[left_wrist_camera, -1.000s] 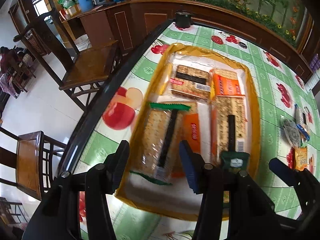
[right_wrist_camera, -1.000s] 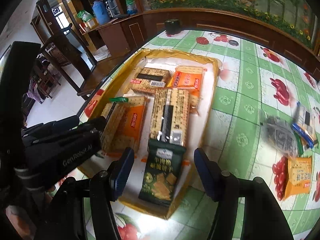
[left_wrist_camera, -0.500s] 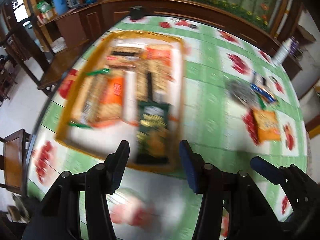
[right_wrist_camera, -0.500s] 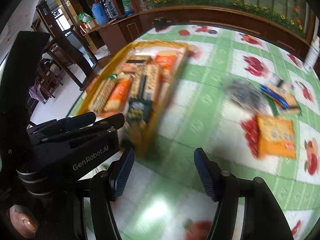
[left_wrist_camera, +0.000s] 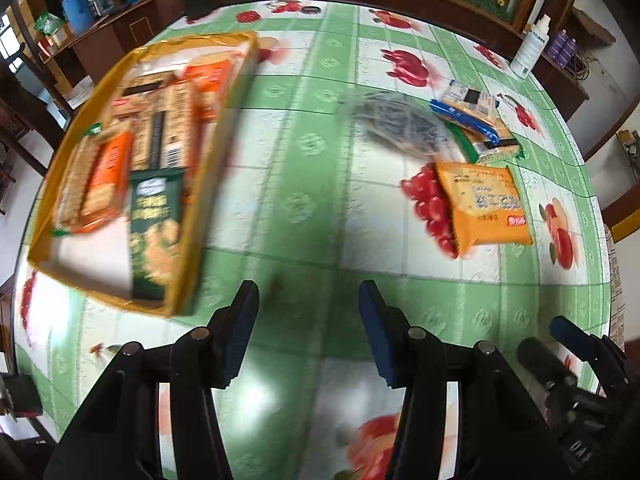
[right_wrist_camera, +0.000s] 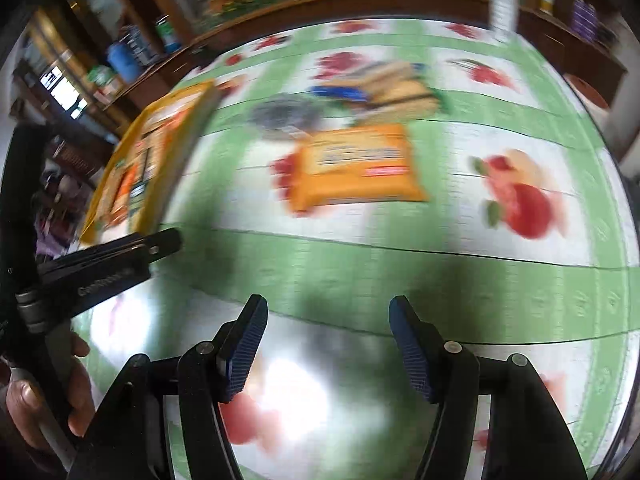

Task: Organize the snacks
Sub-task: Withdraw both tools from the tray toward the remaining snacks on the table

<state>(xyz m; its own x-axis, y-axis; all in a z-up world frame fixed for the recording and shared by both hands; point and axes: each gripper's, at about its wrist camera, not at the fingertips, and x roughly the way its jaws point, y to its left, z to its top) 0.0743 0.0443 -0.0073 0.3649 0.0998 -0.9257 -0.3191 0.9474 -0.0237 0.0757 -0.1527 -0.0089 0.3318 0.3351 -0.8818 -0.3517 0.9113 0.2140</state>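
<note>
Your counter [left_wrist_camera: 312, 184], under a green fruit-print cloth, carries a yellow tray [left_wrist_camera: 192, 240] of stacked snacks to the left and loose packets to the right. The orange packet [right_wrist_camera: 356, 168] lies flat ahead of your right gripper [right_wrist_camera: 328, 344], long axis crosswise, nearer to it than to your left gripper [left_wrist_camera: 308, 320]. Both grippers hover with fingers apart, holding nothing.

Daylight glares white off the glossy surface [left_wrist_camera: 304, 184] near the lenses; motion blur smears the right wrist view (the left less so), soft shadows darken mid-frame, fisheye bending curves every edge.
</note>
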